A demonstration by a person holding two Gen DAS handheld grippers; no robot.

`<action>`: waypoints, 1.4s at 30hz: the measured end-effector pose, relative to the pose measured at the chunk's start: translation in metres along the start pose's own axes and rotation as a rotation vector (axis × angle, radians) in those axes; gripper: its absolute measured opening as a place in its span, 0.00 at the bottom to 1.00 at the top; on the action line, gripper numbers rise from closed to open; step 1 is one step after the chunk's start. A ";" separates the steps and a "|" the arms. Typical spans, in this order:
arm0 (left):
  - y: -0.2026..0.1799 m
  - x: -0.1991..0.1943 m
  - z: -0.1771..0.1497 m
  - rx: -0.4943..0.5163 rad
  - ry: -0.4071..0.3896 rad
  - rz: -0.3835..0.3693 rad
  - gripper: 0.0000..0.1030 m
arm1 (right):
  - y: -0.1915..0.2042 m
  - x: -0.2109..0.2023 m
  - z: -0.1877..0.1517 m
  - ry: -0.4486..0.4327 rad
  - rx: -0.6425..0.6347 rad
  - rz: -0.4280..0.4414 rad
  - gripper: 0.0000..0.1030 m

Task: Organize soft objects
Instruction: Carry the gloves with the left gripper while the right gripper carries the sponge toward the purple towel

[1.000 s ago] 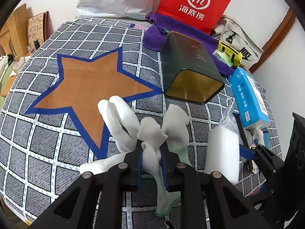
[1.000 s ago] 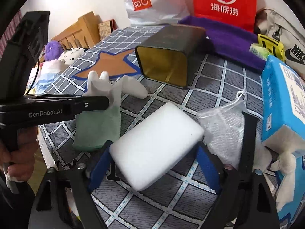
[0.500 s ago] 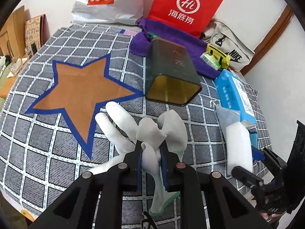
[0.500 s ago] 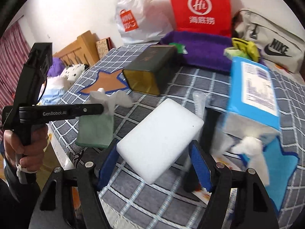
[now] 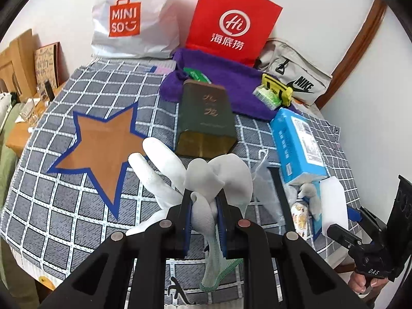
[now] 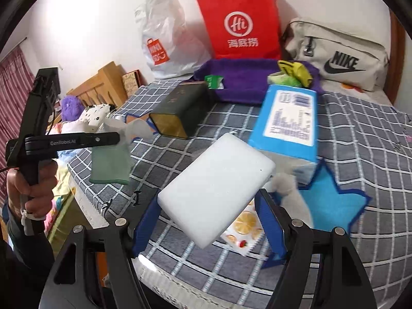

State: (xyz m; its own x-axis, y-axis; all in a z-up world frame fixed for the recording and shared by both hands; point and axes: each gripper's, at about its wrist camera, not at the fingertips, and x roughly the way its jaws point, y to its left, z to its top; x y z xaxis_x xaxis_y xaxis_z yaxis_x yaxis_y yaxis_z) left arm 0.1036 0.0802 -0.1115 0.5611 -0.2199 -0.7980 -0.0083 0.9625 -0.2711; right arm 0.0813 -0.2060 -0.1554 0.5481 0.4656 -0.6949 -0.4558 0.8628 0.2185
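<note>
White glove [image 5: 206,180] with a green cuff hangs pinched between the blue pads of the left tool [image 5: 204,221], its fingers fanning upward above the jaws and its cuff dangling below them, clear of the checked cloth [image 5: 51,206]. From the right wrist view the same glove [image 6: 113,152] shows as a green sheet drooping from the left tool [image 6: 113,139], which a hand [image 6: 28,193] grips by its handle at the left edge of the surface.

The right tool [image 6: 208,221] is clenched on a white foam block [image 6: 219,190], with its jaws having just closed a little further onto it. The block sits tilted between the blue pads, lifted off the cloth. In the left wrist view that block [image 5: 333,200] stands on edge at the right, just beside the blue tissue pack [image 5: 296,141].

A dark green tin [image 5: 206,118] lies on its side near the middle of the surface, its open gold mouth facing the cameras, between the orange star [image 5: 103,141] and the tissue pack. Behind it lie a purple towel [image 5: 231,82], a red paper bag [image 5: 231,25], a white Miniso bag [image 5: 134,20] and a beige Nike bag [image 5: 296,77].
</note>
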 end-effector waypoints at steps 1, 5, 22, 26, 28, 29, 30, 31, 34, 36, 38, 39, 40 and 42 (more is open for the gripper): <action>-0.002 -0.001 0.001 0.001 -0.002 -0.001 0.16 | -0.003 -0.002 0.001 -0.003 0.005 -0.004 0.70; -0.010 -0.007 0.009 0.007 -0.014 -0.003 0.16 | -0.016 -0.011 0.004 -0.014 0.027 -0.020 0.71; -0.024 -0.012 0.057 0.015 -0.050 -0.006 0.16 | -0.039 -0.029 0.062 -0.092 0.018 -0.057 0.71; -0.025 -0.005 0.071 0.016 -0.049 -0.003 0.16 | -0.040 -0.022 0.080 -0.092 0.008 -0.067 0.71; -0.024 -0.001 0.079 0.019 -0.051 -0.003 0.16 | -0.042 -0.017 0.091 -0.091 0.003 -0.074 0.71; -0.024 0.002 0.084 0.018 -0.052 -0.002 0.16 | -0.044 -0.014 0.096 -0.090 0.002 -0.074 0.71; -0.024 0.004 0.087 0.017 -0.052 -0.001 0.16 | -0.046 -0.012 0.101 -0.089 0.002 -0.073 0.71; -0.023 0.008 0.092 0.014 -0.051 0.000 0.16 | -0.047 -0.009 0.105 -0.087 0.003 -0.076 0.71; -0.022 0.016 0.103 0.012 -0.051 0.000 0.16 | -0.053 0.000 0.119 -0.082 0.010 -0.078 0.71; -0.022 0.021 0.110 0.015 -0.051 0.008 0.16 | -0.058 0.005 0.129 -0.079 0.019 -0.075 0.71; -0.021 0.027 0.117 0.015 -0.050 0.016 0.16 | -0.064 0.011 0.139 -0.075 0.027 -0.071 0.71; -0.021 0.029 0.121 0.015 -0.049 0.020 0.16 | -0.065 0.013 0.143 -0.072 0.030 -0.073 0.71; -0.020 0.031 0.124 0.015 -0.048 0.023 0.16 | -0.067 0.016 0.149 -0.071 0.030 -0.073 0.71; -0.019 0.036 0.131 0.017 -0.047 0.031 0.16 | -0.068 0.020 0.158 -0.073 0.025 -0.072 0.71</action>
State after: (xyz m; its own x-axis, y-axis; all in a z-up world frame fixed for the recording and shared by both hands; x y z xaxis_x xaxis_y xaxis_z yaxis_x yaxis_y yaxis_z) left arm 0.2322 0.0744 -0.0644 0.5989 -0.1832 -0.7796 -0.0118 0.9714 -0.2373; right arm 0.2338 -0.2246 -0.0762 0.6288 0.4149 -0.6577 -0.3967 0.8986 0.1876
